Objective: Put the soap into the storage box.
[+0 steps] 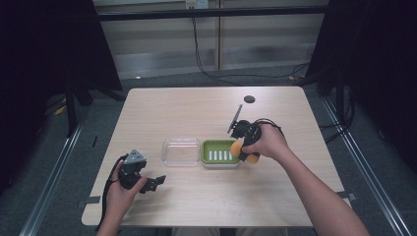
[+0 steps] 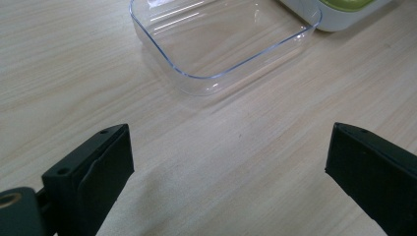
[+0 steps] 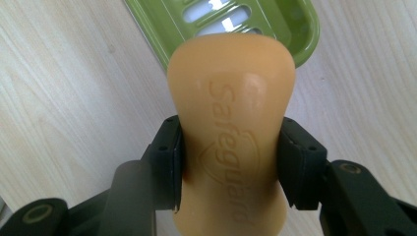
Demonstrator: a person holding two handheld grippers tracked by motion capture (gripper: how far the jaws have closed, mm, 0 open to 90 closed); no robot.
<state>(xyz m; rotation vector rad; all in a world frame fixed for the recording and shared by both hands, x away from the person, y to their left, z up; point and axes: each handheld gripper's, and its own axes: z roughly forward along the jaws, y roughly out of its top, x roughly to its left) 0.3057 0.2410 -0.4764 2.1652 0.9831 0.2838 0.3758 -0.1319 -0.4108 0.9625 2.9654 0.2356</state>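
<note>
The left claw [image 1: 156, 182] rests low on the wooden surface [image 1: 196, 105], near its front left part, held in the person's left hand [image 1: 119, 194]. Its jaws stand wide apart with nothing between them: released. In the left gripper view the bare wood grain lies between the two black jaws, and the clear plastic lid [image 2: 223, 37] sits ahead of the claw, well apart from the jaw tips, open side up. Beyond the lid's far right corner, a white and green edge of the soap dish [image 2: 344, 12] is visible.

In the high view the clear lid [image 1: 181, 151] lies ahead and to the right of the left claw, and the green soap dish [image 1: 216, 154] sits just beside it, the two nearly touching side to side. The dish has a slotted green insert in a white base.

The right claw [image 1: 241, 150], held in the person's right hand [image 1: 268, 142], is at the right end of the dish. It is clenched on a bar of orange soap [image 3: 231, 128]; in the right gripper view both black pads press against the narrowed waist of the bar, one on each side. The bar bears raised lettering along its face and projects forward past the jaw tips. Its far end overlaps the near rim of the green dish [image 3: 275, 29], which lies directly ahead of and below the claw. Whether the bar touches the dish cannot be told. A cable trails from the right claw away across the surface.
</note>
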